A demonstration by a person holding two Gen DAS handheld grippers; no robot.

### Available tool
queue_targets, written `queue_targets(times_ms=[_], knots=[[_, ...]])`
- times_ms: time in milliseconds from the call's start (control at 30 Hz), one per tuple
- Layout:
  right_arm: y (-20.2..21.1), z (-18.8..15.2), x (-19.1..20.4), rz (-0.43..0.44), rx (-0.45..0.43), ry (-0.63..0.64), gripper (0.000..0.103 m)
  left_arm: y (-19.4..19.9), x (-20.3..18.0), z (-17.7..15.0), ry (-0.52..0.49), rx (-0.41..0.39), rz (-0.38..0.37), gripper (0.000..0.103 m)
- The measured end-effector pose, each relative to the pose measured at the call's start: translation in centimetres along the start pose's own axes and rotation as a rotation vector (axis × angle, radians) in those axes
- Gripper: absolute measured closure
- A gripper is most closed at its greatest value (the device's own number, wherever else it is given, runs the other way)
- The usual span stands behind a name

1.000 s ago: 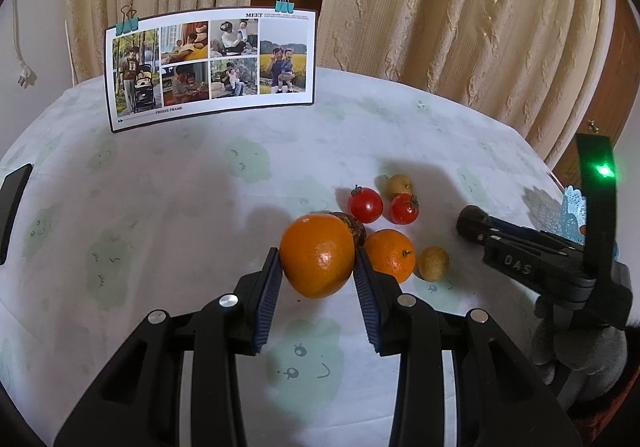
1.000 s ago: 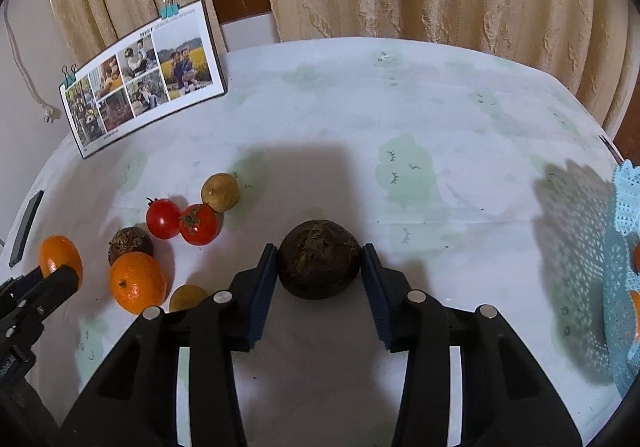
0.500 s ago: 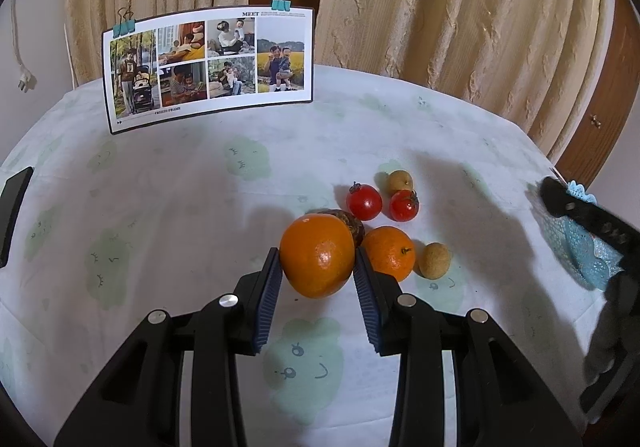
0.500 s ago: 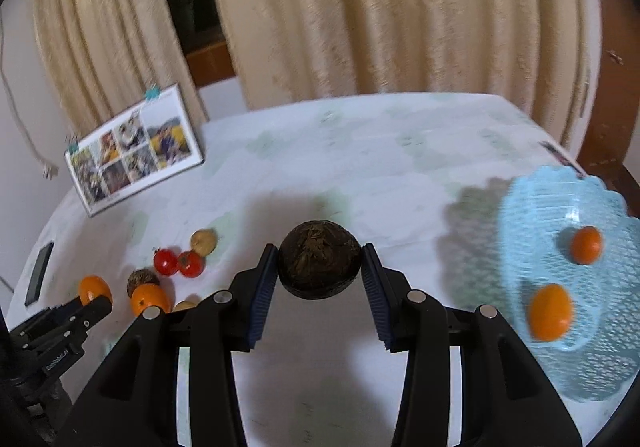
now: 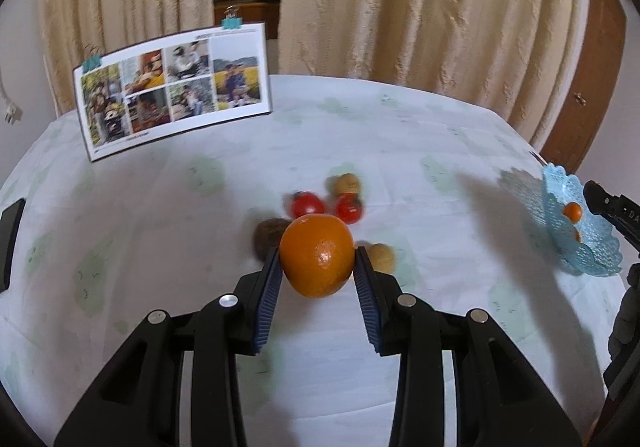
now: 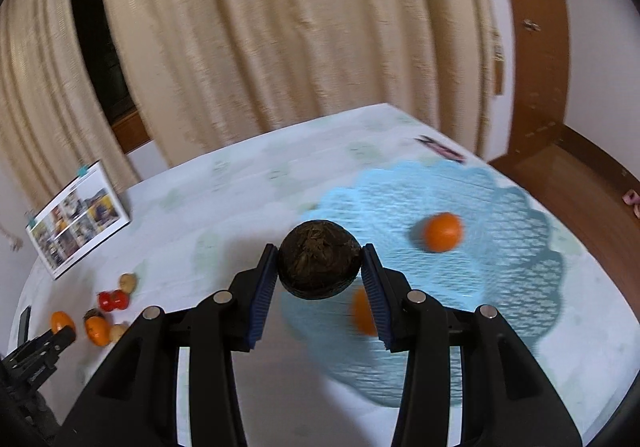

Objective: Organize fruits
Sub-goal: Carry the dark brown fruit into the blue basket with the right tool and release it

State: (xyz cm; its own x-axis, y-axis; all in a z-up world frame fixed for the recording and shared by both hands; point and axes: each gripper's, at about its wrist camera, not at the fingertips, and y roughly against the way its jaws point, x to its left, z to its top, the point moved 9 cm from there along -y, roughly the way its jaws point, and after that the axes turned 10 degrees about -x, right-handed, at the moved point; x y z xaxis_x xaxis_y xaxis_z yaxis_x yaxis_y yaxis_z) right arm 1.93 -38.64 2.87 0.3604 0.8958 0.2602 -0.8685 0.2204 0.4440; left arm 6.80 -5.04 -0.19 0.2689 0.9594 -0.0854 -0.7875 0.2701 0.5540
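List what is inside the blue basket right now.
The blue basket holds two orange fruits: one in plain sight, the other partly hidden behind the right gripper and its dark brown fruit. Anything under those cannot be seen.

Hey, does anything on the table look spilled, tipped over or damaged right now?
Nothing stands out. The light blue lattice basket sits flat with two small orange fruits inside, the clipped photo collage card stands upright, and the loose fruits look whole, though blurred.

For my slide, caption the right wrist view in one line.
Right gripper carries a dark brown fruit over the blue lattice basket, which already holds two oranges.
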Motion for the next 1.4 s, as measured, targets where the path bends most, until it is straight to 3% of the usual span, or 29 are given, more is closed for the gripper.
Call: queue_targets(times_ms=[167, 400, 667, 767, 933, 1400], knots=[[0.7, -0.1, -4.8, -0.086, -0.017, -0.037, 0.059, 0.1, -2.4, 0.7, -0.038, -0.008, -0.020, 0.066], [1.3, -0.3, -8.0, -0.142, -0.045, -0.061, 0.059, -0.1, -6.2, 1.3, -0.091, -0.006, -0.063, 0.066], [2.0, -0.2, -10.0, -0.186, -0.114, -0.107, 0.057, -0.1, -10.3, 2.5, -0.147, -0.018, -0.106, 0.066], [2.7, -0.1, -10.9, -0.225, -0.160, -0.116, 0.048, -0.3, -12.3, 2.9, -0.173, -0.021, -0.129, 0.066], [3.7, 0.1, -12.0, -0.271, -0.236, -0.138, 0.048, -0.9, -16.4, 3.2, -0.219, -0.017, -0.187, 0.066], [4.4, 0.2, -12.6, -0.286, -0.276, -0.158, 0.048, -3.8, -26.3, 3.5, -0.292, 0.003, -0.318, 0.066]])
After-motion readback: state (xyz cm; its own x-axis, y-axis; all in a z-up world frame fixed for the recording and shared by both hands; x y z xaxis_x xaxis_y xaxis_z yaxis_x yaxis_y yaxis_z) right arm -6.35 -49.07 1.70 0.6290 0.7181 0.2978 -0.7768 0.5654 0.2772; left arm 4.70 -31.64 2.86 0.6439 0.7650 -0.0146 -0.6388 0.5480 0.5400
